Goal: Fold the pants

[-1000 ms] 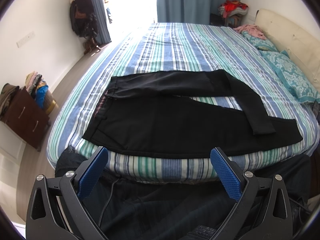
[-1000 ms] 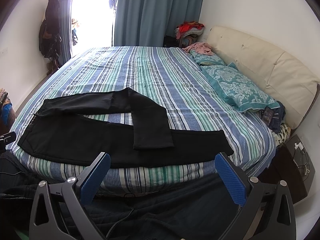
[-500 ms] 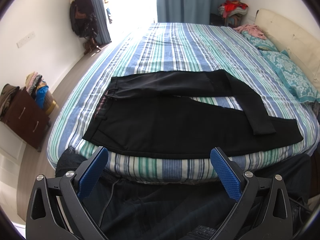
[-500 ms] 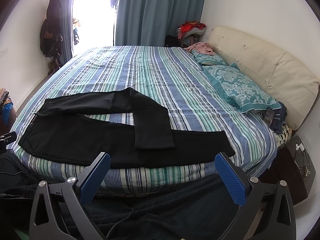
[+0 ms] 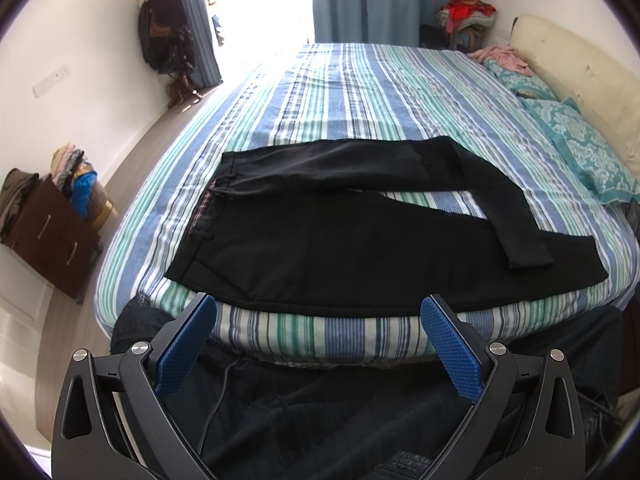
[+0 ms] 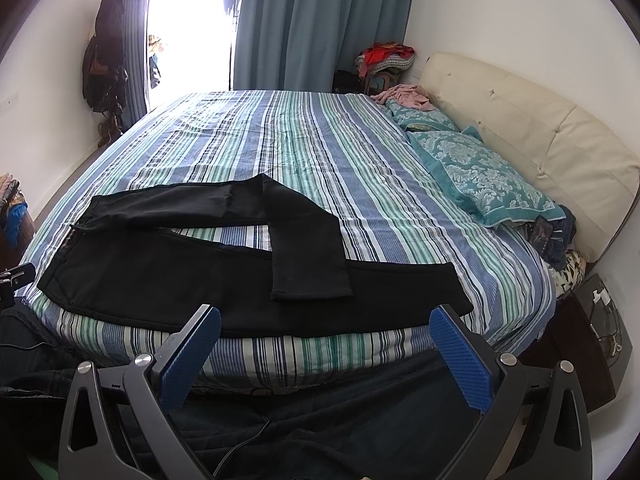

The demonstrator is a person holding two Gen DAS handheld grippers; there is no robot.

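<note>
Your left tool [image 5: 318,312] hangs with its blue pads spread wide apart, gripping nothing, short of the near edge of the striped bed [image 5: 360,92]. Your right tool [image 6: 324,322] is spread just as wide and also holds nothing. The black pants [image 5: 320,248] lie flat along the bed's near edge, waistband toward 9 o'clock, the far leg bent back so its cuff rests on the near leg toward 3 o'clock. Only your left view shows the brown dresser [image 5: 48,236] at 9 o'clock, with clothes piled on it. Only your right view shows the whole cream headboard [image 6: 532,136], the teal pillow [image 6: 484,176] at 2 o'clock, and the dark nightstand [image 6: 588,332] at 4 o'clock.
</note>
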